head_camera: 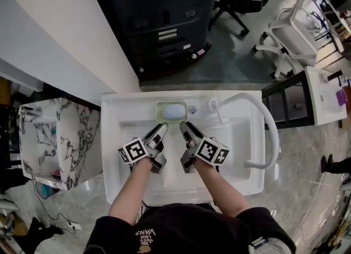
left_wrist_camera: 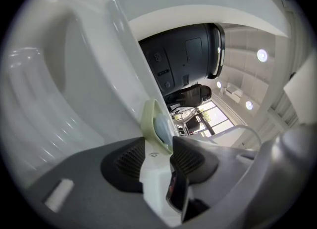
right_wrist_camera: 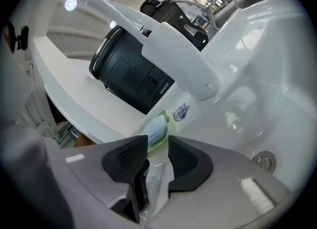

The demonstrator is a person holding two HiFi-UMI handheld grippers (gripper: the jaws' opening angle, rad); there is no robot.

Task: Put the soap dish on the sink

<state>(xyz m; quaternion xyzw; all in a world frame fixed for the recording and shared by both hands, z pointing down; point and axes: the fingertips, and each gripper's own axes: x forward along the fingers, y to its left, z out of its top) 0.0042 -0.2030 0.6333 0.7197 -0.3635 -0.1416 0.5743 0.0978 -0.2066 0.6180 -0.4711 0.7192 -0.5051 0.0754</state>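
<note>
From overhead, a person is reaching both grippers into a white sink [head_camera: 127,106], the left gripper [head_camera: 160,130] and right gripper [head_camera: 188,129] angling in toward a soap dish [head_camera: 171,111] that is sitting on the back ledge, just left of the faucet [head_camera: 214,105]. Only this head view is showing the marble-patterned cabinet [head_camera: 60,137] to the left and the black printer [head_camera: 164,22] behind the wall. The right gripper view alone is picking up the basin's drain [right_wrist_camera: 262,160] and a small blue sticker [right_wrist_camera: 182,113] beside the dish. Each gripper's own view is showing its ribbed black pads standing a narrow gap apart, gripping nothing, with the dish's near edge lying right at the tips; whether they are touching it cannot be told.

The dish is showing as a pale green rounded rectangle with a raised rim, lying flat and cradling a light blue bar of soap [head_camera: 173,111].

The ledge is running narrow between basin and back edge. The faucet's long white spout [head_camera: 270,132] is curving over the basin's right side, leaving the middle and left of the basin open around both grippers
</note>
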